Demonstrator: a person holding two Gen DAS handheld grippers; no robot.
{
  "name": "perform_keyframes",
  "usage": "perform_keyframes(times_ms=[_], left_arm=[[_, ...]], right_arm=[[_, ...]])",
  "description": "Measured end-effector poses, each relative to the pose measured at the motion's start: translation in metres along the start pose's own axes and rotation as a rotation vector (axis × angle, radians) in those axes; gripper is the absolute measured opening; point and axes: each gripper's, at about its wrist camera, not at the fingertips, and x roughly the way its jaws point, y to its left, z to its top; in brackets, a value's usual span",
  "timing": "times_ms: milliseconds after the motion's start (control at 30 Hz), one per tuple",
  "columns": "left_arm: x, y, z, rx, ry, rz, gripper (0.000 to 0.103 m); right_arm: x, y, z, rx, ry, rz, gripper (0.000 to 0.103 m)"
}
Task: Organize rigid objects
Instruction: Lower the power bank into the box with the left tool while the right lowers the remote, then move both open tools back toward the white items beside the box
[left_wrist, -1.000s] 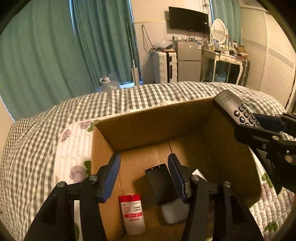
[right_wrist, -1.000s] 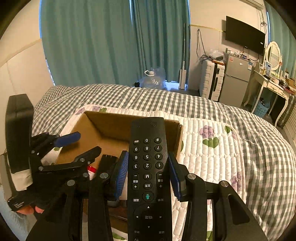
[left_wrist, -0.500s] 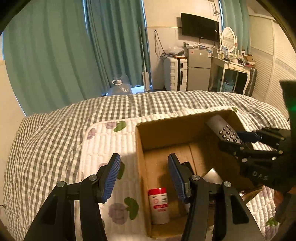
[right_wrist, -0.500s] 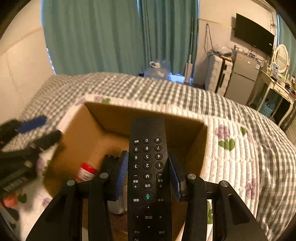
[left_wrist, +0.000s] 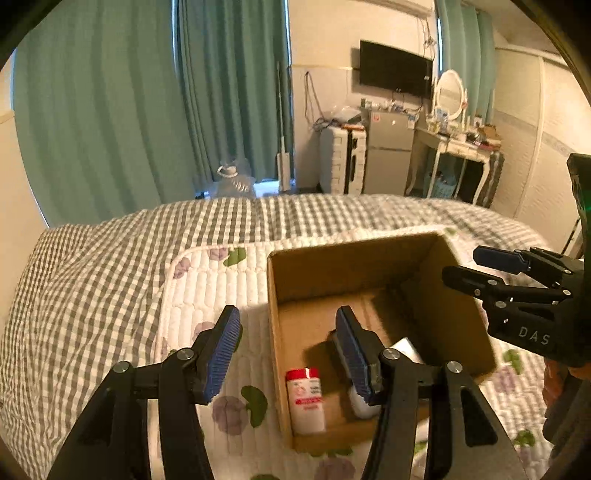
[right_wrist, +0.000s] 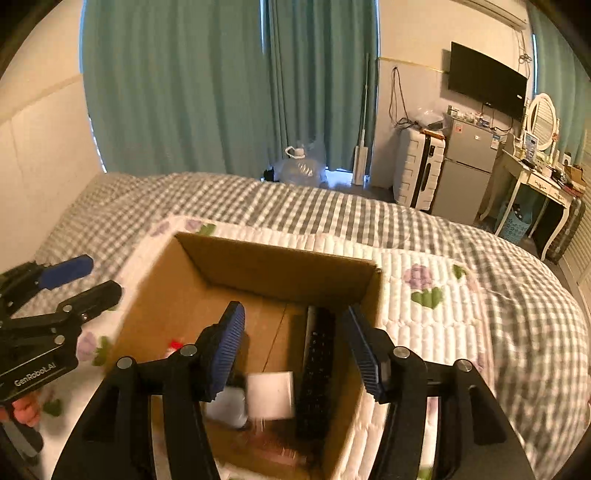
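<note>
From your left wrist view, your left claw (left_wrist: 286, 350) is spread wide and holds nothing, straddling the left wall of the cardboard box (left_wrist: 273, 317) on the bed's floral quilt (left_wrist: 192, 295). A red-capped bottle (left_wrist: 304, 395) lies inside by that wall. Your right claw (left_wrist: 476, 267) hangs at the box's right side.

From your right wrist view, your right claw (right_wrist: 295, 354) is wide and empty above the box (right_wrist: 280, 266). The black remote (right_wrist: 317, 369) lies inside along the right wall, just beside a white card (right_wrist: 269, 395). Your left claw (right_wrist: 81, 278) sits left of the box, also spread
</note>
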Motion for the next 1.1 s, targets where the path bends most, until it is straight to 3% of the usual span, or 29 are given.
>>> perform_keyframes(times_ms=[100, 300, 500, 733, 800, 900, 1100], left_arm=[[-0.036, 0.0, 0.0, -0.008, -0.047, 0.01, 0.082], [-0.09, 0.003, -0.012, -0.031, -0.058, 0.063, 0.091], [-0.114, 0.008, -0.049, -0.044, -0.061, 0.113, 0.097], [-0.1, 0.005, -0.099, -0.074, -0.036, 0.149, 0.098], [-0.086, 0.002, -0.116, -0.081, 0.002, 0.143, 0.098], [-0.063, -0.006, -0.136, -0.084, 0.051, 0.145, 0.098], [-0.024, -0.016, -0.155, -0.088, 0.138, 0.144, 0.098]], right_arm=[[-0.041, 0.006, -0.001, -0.018, -0.024, -0.038, 0.07], [-0.113, 0.018, -0.019, -0.039, -0.056, -0.073, 0.076], [-0.14, 0.02, -0.06, -0.02, -0.045, -0.091, 0.079], [-0.114, 0.025, -0.124, -0.007, 0.02, -0.092, 0.079], [-0.098, 0.024, -0.138, 0.009, 0.046, -0.089, 0.079], [-0.071, 0.019, -0.152, 0.018, 0.091, -0.085, 0.079], [-0.017, 0.015, -0.163, -0.081, 0.195, -0.048, 0.079]])
